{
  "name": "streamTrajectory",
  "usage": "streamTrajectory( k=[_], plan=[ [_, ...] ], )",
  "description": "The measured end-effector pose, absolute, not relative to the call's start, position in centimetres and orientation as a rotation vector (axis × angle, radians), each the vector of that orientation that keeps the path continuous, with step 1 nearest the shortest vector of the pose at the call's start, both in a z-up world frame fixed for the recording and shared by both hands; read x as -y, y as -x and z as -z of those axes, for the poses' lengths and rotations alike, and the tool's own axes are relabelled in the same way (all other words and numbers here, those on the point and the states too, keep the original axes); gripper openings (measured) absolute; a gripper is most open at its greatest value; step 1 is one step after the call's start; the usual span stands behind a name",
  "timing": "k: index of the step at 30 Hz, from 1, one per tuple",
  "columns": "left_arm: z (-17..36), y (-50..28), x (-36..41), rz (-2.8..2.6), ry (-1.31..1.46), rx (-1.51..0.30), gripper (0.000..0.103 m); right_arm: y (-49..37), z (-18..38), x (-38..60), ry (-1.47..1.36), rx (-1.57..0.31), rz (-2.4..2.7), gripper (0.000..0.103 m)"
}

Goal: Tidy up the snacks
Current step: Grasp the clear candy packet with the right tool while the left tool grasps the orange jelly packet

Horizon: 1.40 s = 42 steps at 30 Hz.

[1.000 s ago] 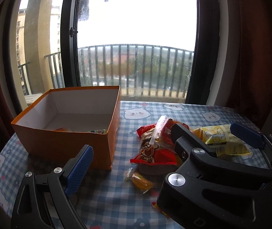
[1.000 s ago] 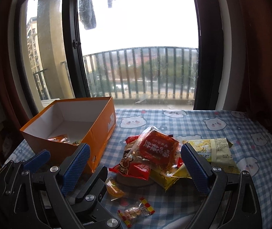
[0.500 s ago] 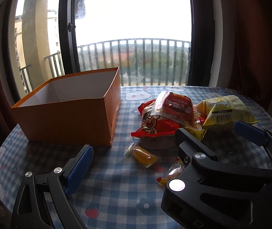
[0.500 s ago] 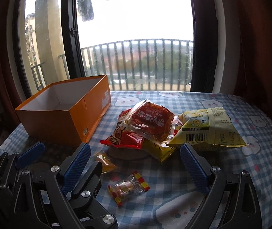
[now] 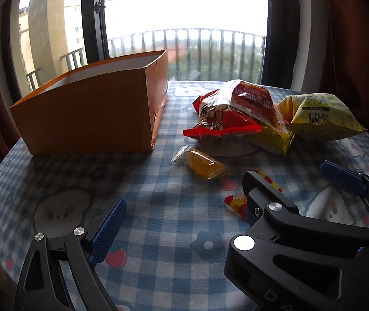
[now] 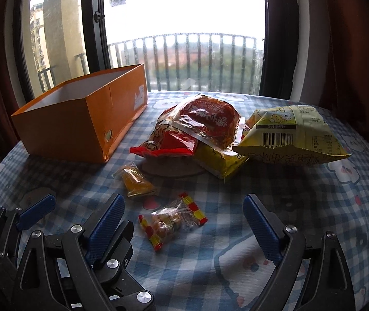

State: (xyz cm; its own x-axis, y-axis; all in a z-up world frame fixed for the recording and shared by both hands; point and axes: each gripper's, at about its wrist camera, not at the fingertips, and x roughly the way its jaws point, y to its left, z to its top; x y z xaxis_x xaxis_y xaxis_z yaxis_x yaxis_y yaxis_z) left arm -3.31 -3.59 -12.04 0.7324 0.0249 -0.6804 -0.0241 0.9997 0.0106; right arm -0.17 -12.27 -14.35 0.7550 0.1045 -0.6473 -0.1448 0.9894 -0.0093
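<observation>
An orange cardboard box [image 5: 93, 115] [image 6: 80, 127] stands open at the left of the table. A pile of snack bags lies to its right: a red bag [image 6: 202, 124] [image 5: 236, 111], a yellow bag [image 6: 290, 134] [image 5: 321, 116]. A small orange sweet [image 6: 136, 181] [image 5: 205, 165] and a clear red-and-yellow candy packet [image 6: 172, 220] [image 5: 238, 202] lie in front. My right gripper [image 6: 184, 223] is open, low over the table, with the candy packet between its fingers. My left gripper [image 5: 184, 215] is open and empty; the right gripper's body hides its right finger.
The round table has a blue checked cloth with cartoon prints [image 6: 314, 194]. Behind it are a window, a balcony railing [image 6: 197, 59] and dark red curtains [image 6: 353, 39]. The table's edge curves close at the right and the left.
Both grippers have dropped lower and moved back toward the table's near side. The box's inside is no longer visible. The candy packet now lies between the right gripper's fingers.
</observation>
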Motion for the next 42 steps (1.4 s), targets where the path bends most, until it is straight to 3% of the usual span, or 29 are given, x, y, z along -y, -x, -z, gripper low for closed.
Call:
streamTrajectory(
  k=[11, 19, 21, 42],
  plan=[
    [14.3, 2.1, 2.6, -0.024, 0.013, -0.885, 0.091, -1.6, 17.4, 11.6, 0.024, -0.862, -0.139, 0.081],
    [14.4, 1.7, 2.5, 0.002, 0.015, -0.887, 0.091, -2.3, 17.9, 11.0, 0.036, -0.894, -0.133, 0.068],
    [14.4, 1.5, 2.6, 0.002, 0.014, -0.89, 0.09, -2.2, 17.8, 11.1, 0.04, -0.887, -0.127, 0.048],
    [11.5, -2.8, 4.2, 0.042, -0.077, -0.827, 0.089, -4.4, 15.2, 12.6, -0.006, -0.794, -0.132, 0.047]
  ],
)
